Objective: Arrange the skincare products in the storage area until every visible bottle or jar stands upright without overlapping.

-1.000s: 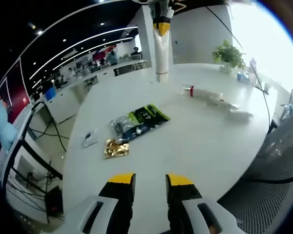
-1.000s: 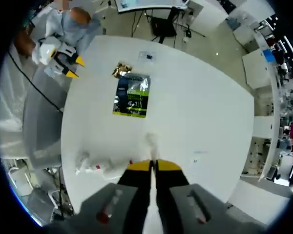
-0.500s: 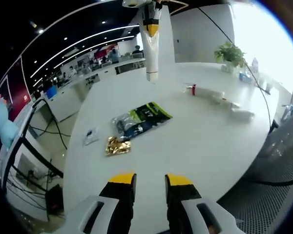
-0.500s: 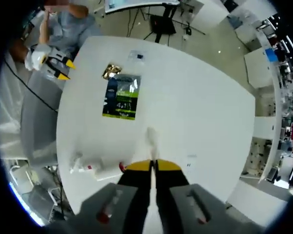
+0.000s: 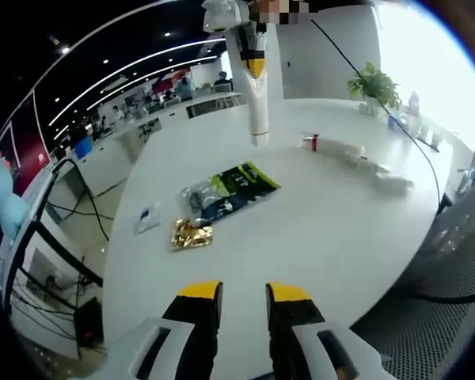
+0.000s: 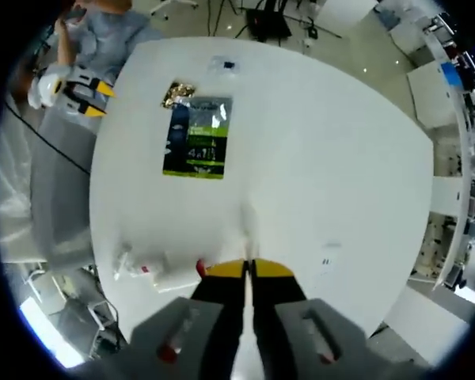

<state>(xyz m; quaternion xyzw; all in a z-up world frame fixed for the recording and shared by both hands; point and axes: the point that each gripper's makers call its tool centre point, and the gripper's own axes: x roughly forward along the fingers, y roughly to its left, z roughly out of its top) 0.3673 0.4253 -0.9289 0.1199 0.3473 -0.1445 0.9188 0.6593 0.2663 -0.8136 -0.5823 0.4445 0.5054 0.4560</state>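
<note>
My right gripper (image 6: 248, 269) is shut on a slim white tube (image 6: 248, 228) and holds it high above the white table (image 6: 332, 150). In the left gripper view that gripper (image 5: 255, 65) hangs at the top with the tube (image 5: 259, 115) pointing down. A white tube with a red cap (image 5: 332, 149) lies flat at the far side, and two more white bottles (image 5: 386, 177) lie beside it. The same lying products (image 6: 153, 271) sit near the table edge in the right gripper view. My left gripper (image 5: 244, 293) is open and empty at the near edge, and a person holds it (image 6: 79, 83).
A green and black pouch (image 5: 231, 190), a gold packet (image 5: 191, 234) and a small clear sachet (image 5: 146, 219) lie mid-table. The pouch (image 6: 196, 136) is beside the gold packet (image 6: 176, 93). A potted plant (image 5: 372, 83) stands at the far edge. A grey mesh chair (image 5: 451, 269) is to the right.
My right gripper, still shut on the tube, has shifted slightly sideways and down over the table. The left gripper has stayed almost still.
</note>
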